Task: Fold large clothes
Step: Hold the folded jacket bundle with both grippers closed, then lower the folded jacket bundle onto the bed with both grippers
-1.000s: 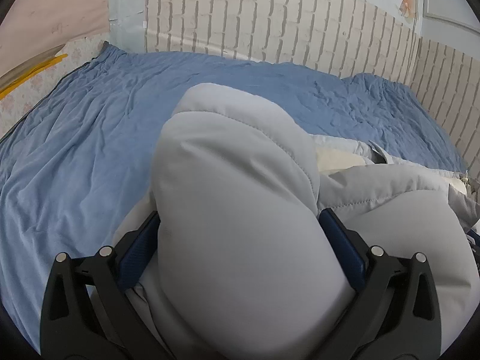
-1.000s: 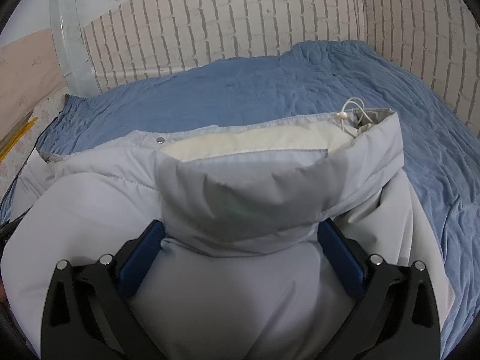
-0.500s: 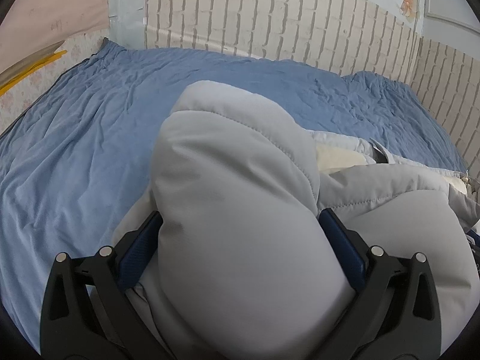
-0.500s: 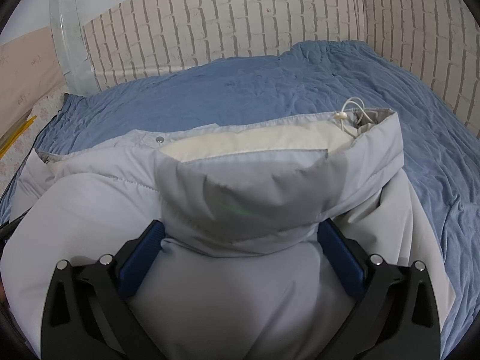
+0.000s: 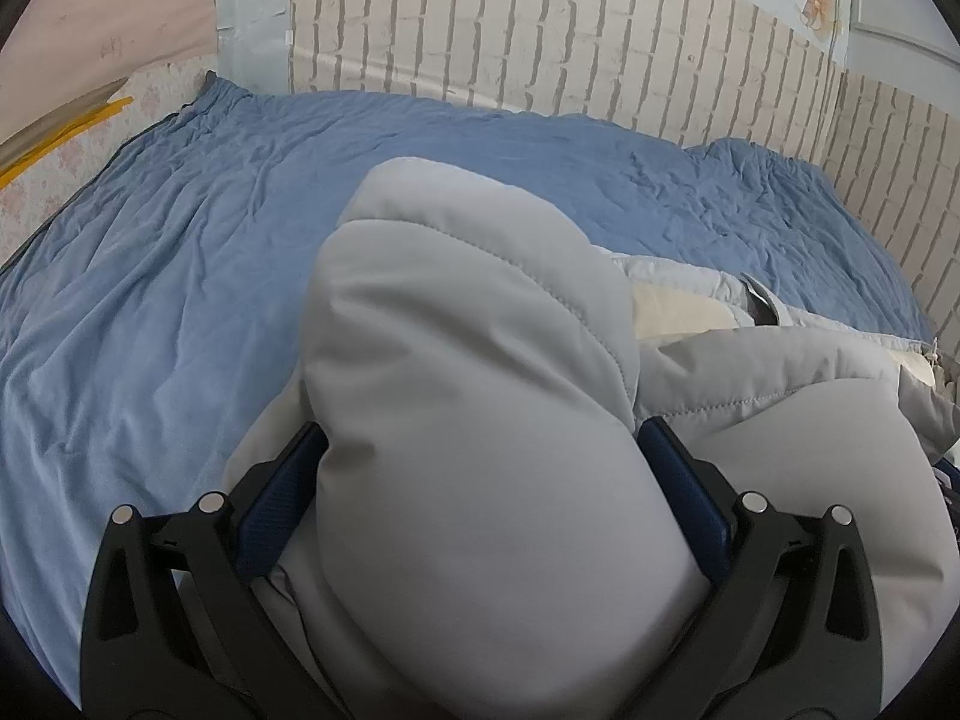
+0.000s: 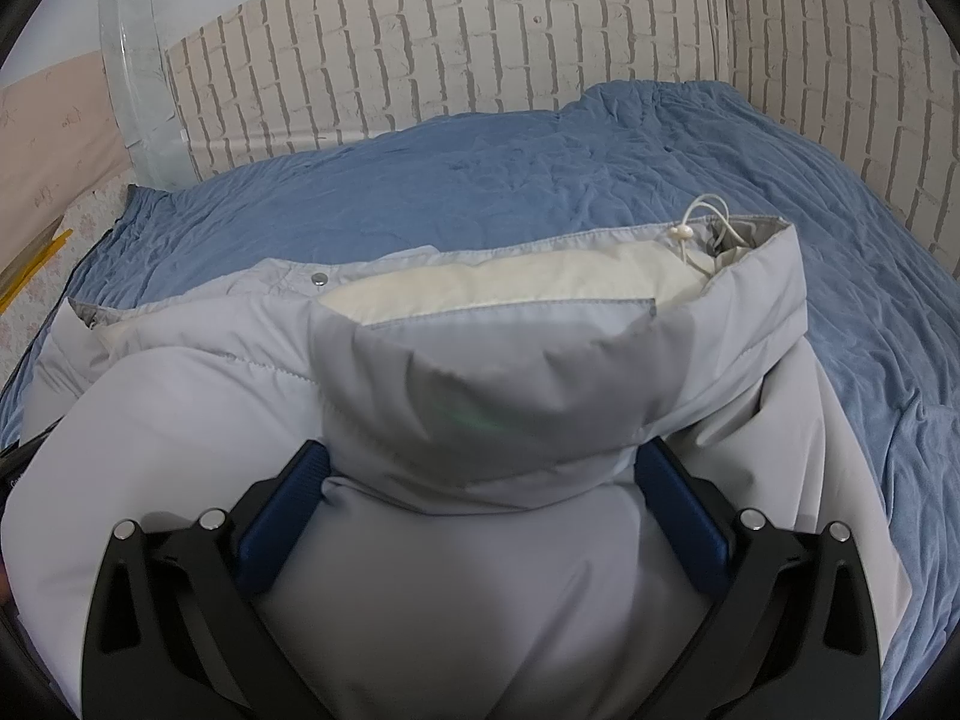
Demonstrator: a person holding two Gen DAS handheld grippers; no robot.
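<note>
left gripper (image 5: pixel 480 480): clamped on padded fold of grey jacket (image 5: pixel 468 372) | right gripper (image 6: pixel 480 480): clamped on jacket near its collar (image 6: pixel 540 282) | jacket bulk spreads ahead, long axis left-right, between both | far: blue bedsheet (image 6: pixel 480 192), brick wall (image 6: pixel 450 48)

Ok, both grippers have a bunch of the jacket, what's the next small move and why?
Probably carry both bunches forward together and lay them down. The left gripper and right gripper each clamp padded grey jacket, and bare blue bedsheet lies ahead.
</note>
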